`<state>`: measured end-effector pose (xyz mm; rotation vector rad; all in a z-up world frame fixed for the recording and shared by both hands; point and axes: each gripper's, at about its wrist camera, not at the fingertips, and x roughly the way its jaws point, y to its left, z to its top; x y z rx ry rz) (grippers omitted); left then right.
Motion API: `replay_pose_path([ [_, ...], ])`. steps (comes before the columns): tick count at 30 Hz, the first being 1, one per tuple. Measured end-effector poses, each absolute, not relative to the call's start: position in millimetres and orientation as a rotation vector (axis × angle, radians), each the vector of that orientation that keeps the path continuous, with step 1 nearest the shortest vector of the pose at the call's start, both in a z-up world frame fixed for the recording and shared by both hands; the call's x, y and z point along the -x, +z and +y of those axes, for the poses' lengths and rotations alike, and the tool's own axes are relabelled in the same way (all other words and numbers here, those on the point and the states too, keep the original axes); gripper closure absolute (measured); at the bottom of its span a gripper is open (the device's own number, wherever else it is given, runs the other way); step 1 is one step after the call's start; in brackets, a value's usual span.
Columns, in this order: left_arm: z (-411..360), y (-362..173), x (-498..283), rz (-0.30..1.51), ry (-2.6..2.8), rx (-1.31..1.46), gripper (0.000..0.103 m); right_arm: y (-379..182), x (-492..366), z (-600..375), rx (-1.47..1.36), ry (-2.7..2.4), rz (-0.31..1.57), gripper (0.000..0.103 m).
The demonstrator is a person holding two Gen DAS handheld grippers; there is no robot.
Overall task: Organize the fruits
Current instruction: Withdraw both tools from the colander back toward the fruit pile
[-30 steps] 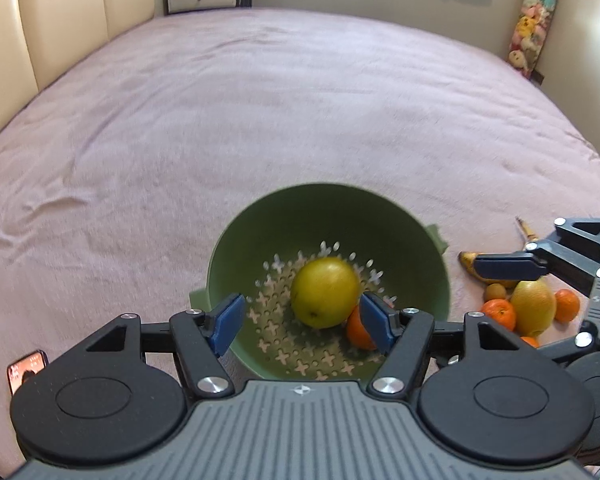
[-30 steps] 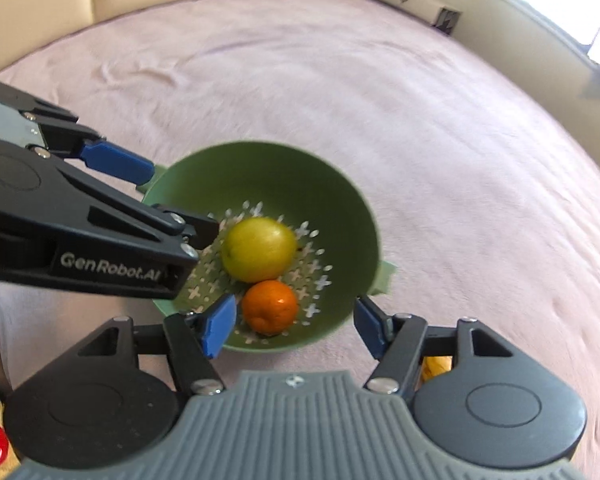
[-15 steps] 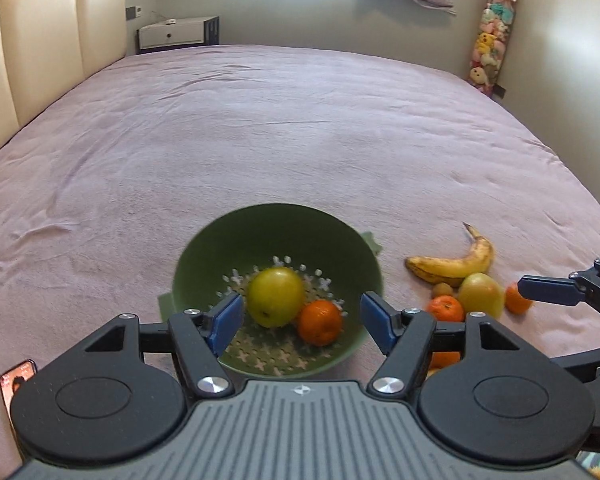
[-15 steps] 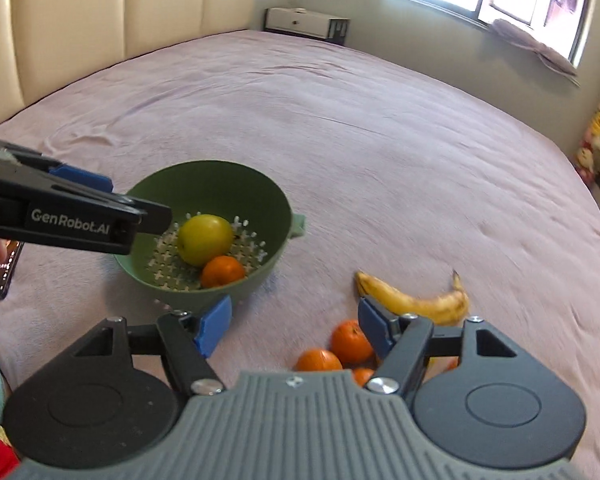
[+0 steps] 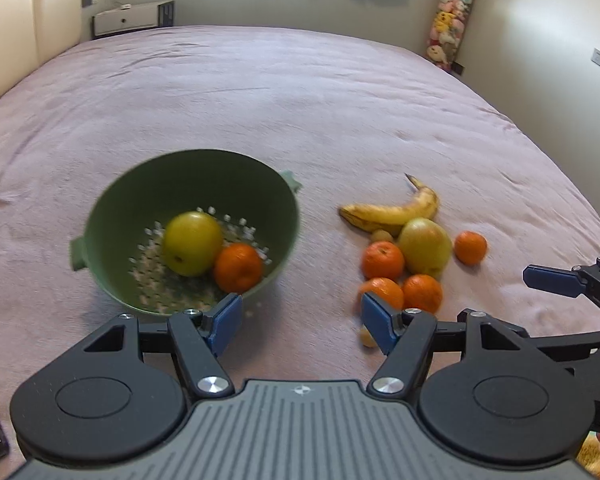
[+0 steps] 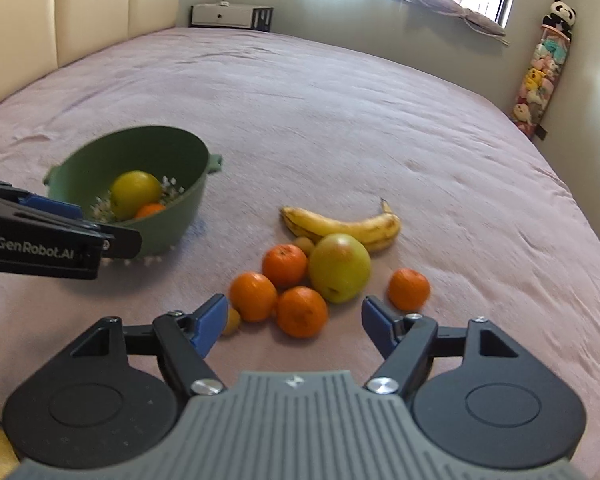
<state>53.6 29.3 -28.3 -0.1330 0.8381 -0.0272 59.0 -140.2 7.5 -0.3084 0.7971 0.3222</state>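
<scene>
Left wrist view: left gripper [image 5: 301, 323] fingers spread wide, empty, over the pink bed [image 5: 300, 112]; green colander [image 5: 188, 232] holds a yellow-green apple and a tangerine.
Right wrist view: right gripper [image 6: 292, 326] fingers just been opening, nothing between, before loose tangerines [image 6: 300, 312], apple, spotted banana [image 6: 340, 226]
</scene>
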Motion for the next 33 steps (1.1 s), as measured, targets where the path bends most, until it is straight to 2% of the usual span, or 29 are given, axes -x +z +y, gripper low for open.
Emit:
replay_pose_path([
  [21,-7,-58,-57,0.811,-0.192,0.052,0.025,-39,-81,-174,0.223,0.227,0.903,0.034],
  [26,-12,-66,-63,0.82,-0.212,0.045,0.025,-43,-87,-172,0.234,0.253,0.888,0.049],
  [33,-18,-82,-74,0.863,-0.244,0.026,0.034,-47,-94,-170,0.207,0.317,0.885,0.059],
])
